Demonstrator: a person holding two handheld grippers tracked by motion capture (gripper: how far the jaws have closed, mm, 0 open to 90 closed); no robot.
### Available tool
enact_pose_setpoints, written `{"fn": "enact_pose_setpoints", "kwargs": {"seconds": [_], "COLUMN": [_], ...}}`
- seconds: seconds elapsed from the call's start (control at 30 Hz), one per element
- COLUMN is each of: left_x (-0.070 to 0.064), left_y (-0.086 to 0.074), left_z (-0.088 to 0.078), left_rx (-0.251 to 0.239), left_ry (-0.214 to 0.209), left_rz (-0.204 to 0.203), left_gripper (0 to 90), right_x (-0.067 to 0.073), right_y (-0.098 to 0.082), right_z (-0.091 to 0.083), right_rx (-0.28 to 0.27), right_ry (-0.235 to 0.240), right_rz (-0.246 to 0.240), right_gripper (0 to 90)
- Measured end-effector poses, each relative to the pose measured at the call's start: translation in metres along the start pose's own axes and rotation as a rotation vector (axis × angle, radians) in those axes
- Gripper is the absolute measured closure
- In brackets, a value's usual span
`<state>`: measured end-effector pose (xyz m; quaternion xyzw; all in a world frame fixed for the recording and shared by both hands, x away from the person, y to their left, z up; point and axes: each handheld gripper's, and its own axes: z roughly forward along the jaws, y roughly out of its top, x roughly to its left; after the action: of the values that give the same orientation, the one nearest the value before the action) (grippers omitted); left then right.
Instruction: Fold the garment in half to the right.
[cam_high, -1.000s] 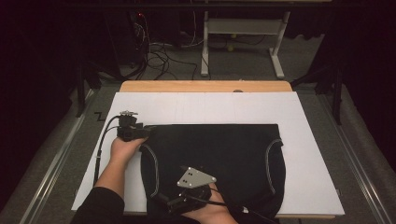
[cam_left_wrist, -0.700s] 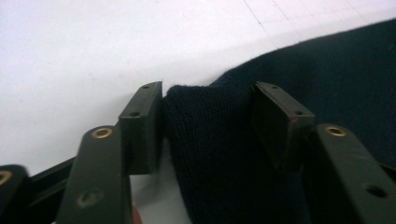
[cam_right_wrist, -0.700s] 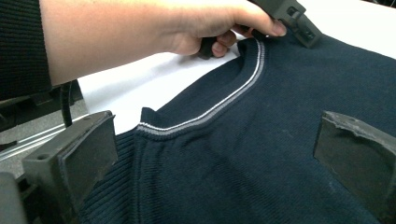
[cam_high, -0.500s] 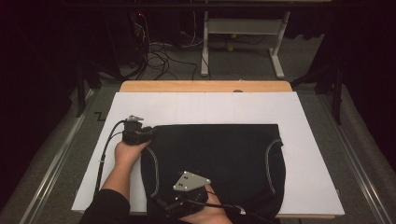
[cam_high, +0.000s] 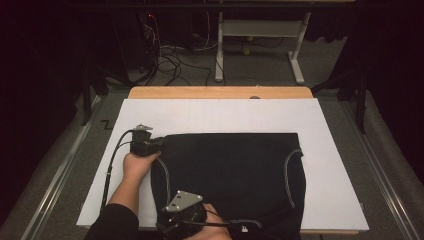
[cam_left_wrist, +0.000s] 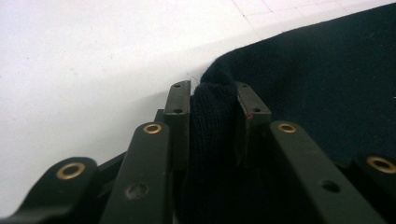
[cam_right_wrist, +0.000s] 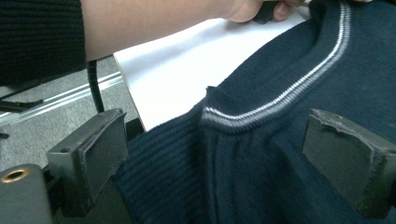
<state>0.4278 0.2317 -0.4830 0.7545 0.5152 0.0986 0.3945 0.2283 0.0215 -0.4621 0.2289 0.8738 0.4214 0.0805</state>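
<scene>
White table (cam_high: 220, 112), left gripper (cam_left_wrist: 212, 93) just closed, pinching dark sweater (cam_high: 230, 170) corner, right gripper (cam_right_wrist: 224, 154) agape, closing over striped neckline (cam_right_wrist: 285, 95)

Sweater (cam_high: 230, 170) lies flat on the board (cam_high: 220, 112), which sits on the table (cam_high: 220, 92). Its far left corner is pinched in my left gripper (cam_high: 145, 145), at the left, mid-depth; those jaws just closed on the fold (cam_left_wrist: 212, 112). My right gripper (cam_high: 182, 215) is at the near edge, right of my left forearm (cam_high: 127, 192), jaws wide over the sweater's near left part, trim (cam_right_wrist: 280, 100) between them, just closing a little. Desk legs (cam_high: 260, 45) stand beyond the table.
</scene>
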Motion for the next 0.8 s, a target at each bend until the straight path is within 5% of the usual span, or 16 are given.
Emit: {"fn": "enact_pose_setpoints", "kwargs": {"seconds": [0.37,0.53,0.8], "left_x": [-0.001,-0.001,-0.001], "left_y": [0.0,-0.001,-0.001], "left_z": [0.0,0.0,0.0], "left_rx": [-0.002,-0.003,-0.004], "left_ry": [0.002,0.002,0.001], "left_rz": [0.006,0.009,0.008], "left_gripper": [67.5,67.5,67.5], "right_x": [0.012,0.011,0.014], "right_y": [0.012,0.011,0.009], "right_z": [0.026,0.035,0.035], "right_rx": [0.066,0.128,0.147], "right_ry": [-0.024,-0.011,-0.081], "right_rz": [-0.034,-0.013,-0.012], "right_gripper": [6.3,6.1,17.7]}}
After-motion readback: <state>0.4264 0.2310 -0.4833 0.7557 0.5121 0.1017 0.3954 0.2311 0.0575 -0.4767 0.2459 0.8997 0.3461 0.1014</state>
